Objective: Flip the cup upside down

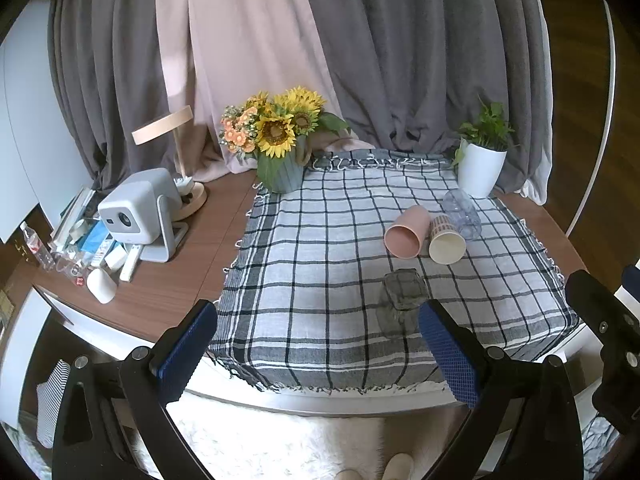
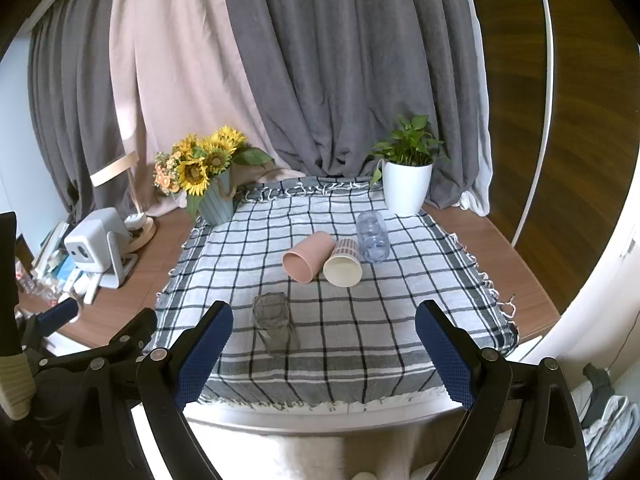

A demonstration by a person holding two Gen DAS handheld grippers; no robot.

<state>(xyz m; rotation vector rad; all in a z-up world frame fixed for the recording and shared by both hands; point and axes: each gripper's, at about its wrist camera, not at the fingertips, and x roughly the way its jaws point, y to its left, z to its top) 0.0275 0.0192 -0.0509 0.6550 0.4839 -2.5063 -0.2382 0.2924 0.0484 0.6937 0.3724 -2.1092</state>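
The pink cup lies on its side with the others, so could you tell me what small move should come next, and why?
Probably ease the right gripper forward toward the pink cup: both grippers are open and empty, back near the checked cloth's front edge, and no cup is grasped yet.

A checked cloth (image 2: 360,312) covered most of the wooden table (image 2: 516,264). At the cloth's far left corner stood a blue-grey vase of sunflowers (image 2: 208,168); at its far right corner stood a white pot with a green plant (image 2: 406,188). Left of the cloth sat a white projector (image 1: 138,210), a wooden lamp (image 1: 172,136) behind it. Grey and pink curtains (image 2: 320,60) hung beyond the cloth.
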